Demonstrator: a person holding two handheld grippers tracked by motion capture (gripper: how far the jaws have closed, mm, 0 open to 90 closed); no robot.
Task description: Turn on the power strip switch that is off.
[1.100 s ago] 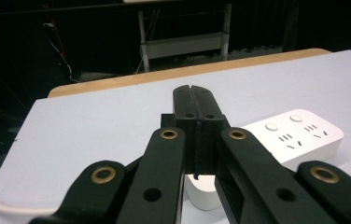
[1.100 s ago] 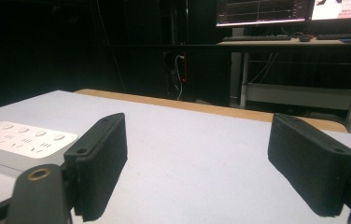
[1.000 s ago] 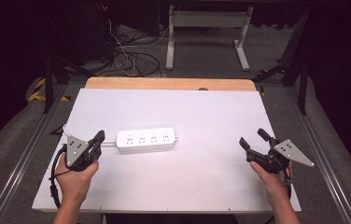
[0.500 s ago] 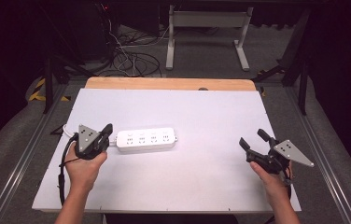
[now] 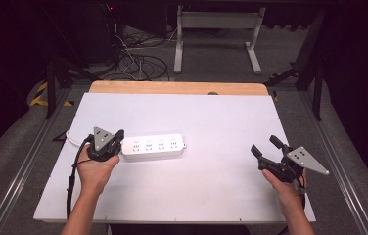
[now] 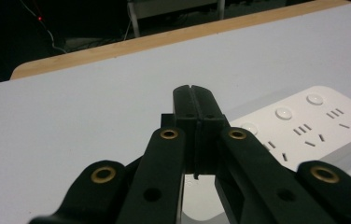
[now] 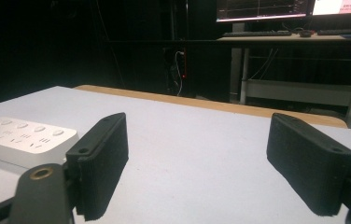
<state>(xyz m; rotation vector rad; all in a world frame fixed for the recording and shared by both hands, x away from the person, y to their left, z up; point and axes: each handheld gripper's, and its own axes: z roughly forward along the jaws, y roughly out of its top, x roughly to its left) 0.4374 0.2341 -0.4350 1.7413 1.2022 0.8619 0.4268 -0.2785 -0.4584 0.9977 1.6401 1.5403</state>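
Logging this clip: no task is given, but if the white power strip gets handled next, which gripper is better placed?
Probably the left. The left gripper, jaws shut, sits right at the left end of the power strip. The right gripper, jaws open, is far off near the table's right edge.

A: What are the 2 tools looking like from above?

B: The left gripper (image 5: pixel 116 143) is showing a black body with a grey 3-cornered plate (image 5: pixel 102 136) on top, dotted with small screws. A black cable (image 5: pixel 71 172) is trailing from it along the bare forearm. The right gripper (image 5: pixel 266 146) is wearing the same kind of plate.

A: And close up?

B: In the left gripper view, black arms are carrying brass-coloured rivets (image 6: pixel 169 134) and plain round holes. In the right gripper view, the pads (image 7: pixel 103 162) are looking like thick black blocks with finely ribbed inner faces, and 1 brass rivet is showing at the base.

A: Any sleeves?

B: Both forearms are showing bare.
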